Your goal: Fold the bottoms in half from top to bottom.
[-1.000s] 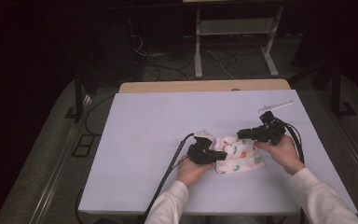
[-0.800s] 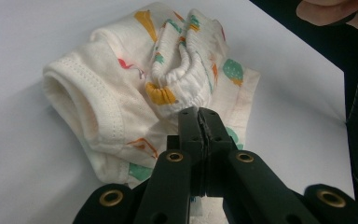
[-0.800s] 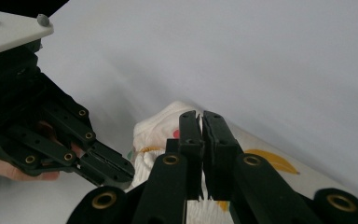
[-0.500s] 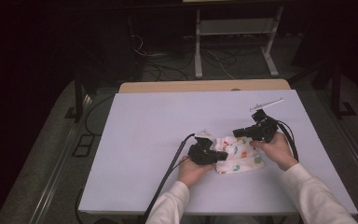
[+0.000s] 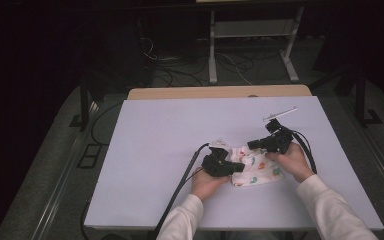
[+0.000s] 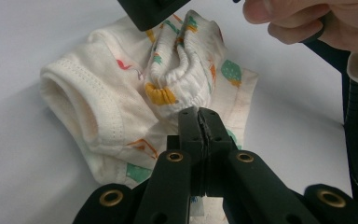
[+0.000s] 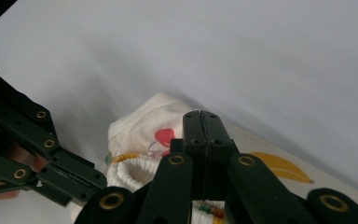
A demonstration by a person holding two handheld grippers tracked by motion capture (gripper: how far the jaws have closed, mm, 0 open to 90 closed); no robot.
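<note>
right gripper (image 5: 254, 145) just closes its jaws, edging down onto the small white patterned cotton garment (image 5: 256, 169) | left gripper (image 5: 231, 165) stays pinched on its ribbed hem | garment bunched between both on the counter (image 5: 155, 140) | looks like folding underway

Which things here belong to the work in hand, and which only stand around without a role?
Part of the work:
- small printed garment, bunched on the table
- left gripper, jaws shut at its elastic edge
- right gripper, jaws shut at its far side

Only standing around:
- white table
- metal stand behind it
- floor cables
</note>
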